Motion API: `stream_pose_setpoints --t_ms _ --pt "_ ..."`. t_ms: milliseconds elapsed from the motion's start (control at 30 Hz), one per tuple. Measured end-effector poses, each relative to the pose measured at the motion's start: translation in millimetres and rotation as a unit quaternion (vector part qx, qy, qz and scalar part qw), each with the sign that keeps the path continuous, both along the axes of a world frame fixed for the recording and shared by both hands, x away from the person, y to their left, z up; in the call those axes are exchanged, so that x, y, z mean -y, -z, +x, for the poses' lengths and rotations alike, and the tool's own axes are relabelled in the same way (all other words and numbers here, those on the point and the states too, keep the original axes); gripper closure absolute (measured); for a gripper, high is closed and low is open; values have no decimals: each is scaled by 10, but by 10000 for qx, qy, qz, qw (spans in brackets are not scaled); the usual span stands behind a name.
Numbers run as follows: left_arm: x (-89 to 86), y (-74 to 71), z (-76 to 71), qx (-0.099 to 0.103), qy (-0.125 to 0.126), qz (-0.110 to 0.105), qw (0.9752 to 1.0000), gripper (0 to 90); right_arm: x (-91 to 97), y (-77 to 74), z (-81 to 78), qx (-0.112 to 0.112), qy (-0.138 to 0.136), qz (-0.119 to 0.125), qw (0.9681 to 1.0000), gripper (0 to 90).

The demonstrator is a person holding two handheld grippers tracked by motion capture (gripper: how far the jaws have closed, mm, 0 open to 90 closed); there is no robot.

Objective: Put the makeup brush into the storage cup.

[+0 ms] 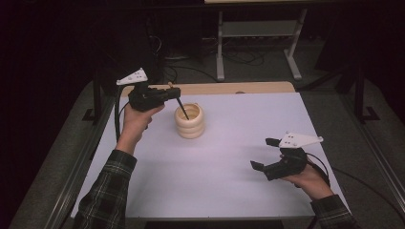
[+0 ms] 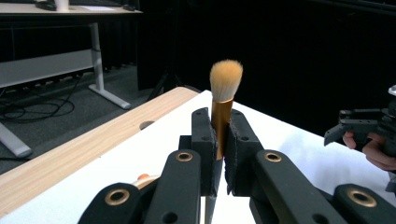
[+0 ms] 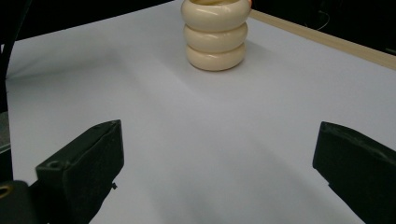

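A makeup brush (image 2: 225, 79) with a pale orange tuft and a copper ferrule stands between the jaws of my left gripper (image 2: 219, 126), which is shut on it. From above, the left gripper (image 1: 174, 93) hovers at the back left, and the brush's thin dark handle (image 1: 183, 109) slants down into the mouth of a cream ribbed holder (image 1: 189, 125). The holder (image 3: 215, 37) stands upright on the white sheet. At the front right my right gripper (image 1: 265, 152) is open and holds nothing, its jaws (image 3: 219, 172) wide apart and pointing toward the holder.
A white sheet (image 1: 229, 162) covers the table, with a wooden strip (image 1: 229, 88) bare along the far edge. Beyond the table stands a desk frame (image 1: 258, 43) on a dark floor. The right gripper (image 2: 359, 126) and its hand appear far off in the left gripper view.
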State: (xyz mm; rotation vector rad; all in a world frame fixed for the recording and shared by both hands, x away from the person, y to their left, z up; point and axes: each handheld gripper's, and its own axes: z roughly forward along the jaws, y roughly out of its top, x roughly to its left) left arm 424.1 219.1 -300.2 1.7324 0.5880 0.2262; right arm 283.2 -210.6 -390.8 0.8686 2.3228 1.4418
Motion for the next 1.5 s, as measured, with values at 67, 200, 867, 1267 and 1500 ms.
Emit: stream_pose_setpoints --t_ms 67,200,867,1267,1500 --pt "-3 -1 21 3 -32 28 10000 837 2 0 0 -8 -3 5 10000 12" --pt "-13 0 50 14 -80 42 10000 838 7 1 2 -15 0 8 10000 12" --pt "-8 126 168 43 -376 301 9988 837 3 11 6 -72 -58 -3 10000 15" --pt "-21 271 196 -82 -425 368 9984 837 0 17 7 -104 -66 -22 9999 32" --pt "2 342 207 -154 -420 428 9981 836 -2 24 10 -108 -69 -27 9999 33"
